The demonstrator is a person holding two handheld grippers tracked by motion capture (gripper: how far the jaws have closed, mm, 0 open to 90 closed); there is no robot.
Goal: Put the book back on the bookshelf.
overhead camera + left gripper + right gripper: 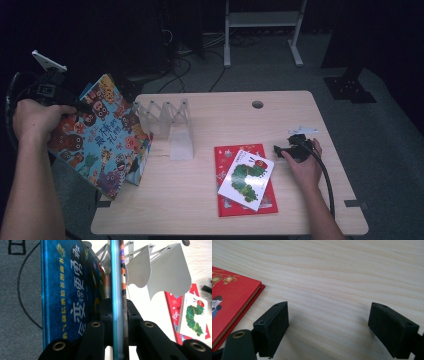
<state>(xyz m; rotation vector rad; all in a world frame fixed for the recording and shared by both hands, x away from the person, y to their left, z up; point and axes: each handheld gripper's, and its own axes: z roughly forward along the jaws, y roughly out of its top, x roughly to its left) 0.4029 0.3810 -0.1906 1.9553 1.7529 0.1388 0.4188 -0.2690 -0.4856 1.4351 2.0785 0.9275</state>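
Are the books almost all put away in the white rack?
Not yet. One blue book already leans at the white rack. The left gripper is shut on the owl book, lifted beside it. The caterpillar book and red book lie flat; the right gripper rests open.

High view: fixed above person's side, looks forward and down over whole table (pixel 300 200), fairly far. Left gripper view: very close, sights along picture book (pixel 117 277) edge toward white rack (pixel 160 272) and caterpillar book (pixel 193 315), both shared with high view. Right gripper view: low, near tabletop; red book (pixel 232 297) probably same one.
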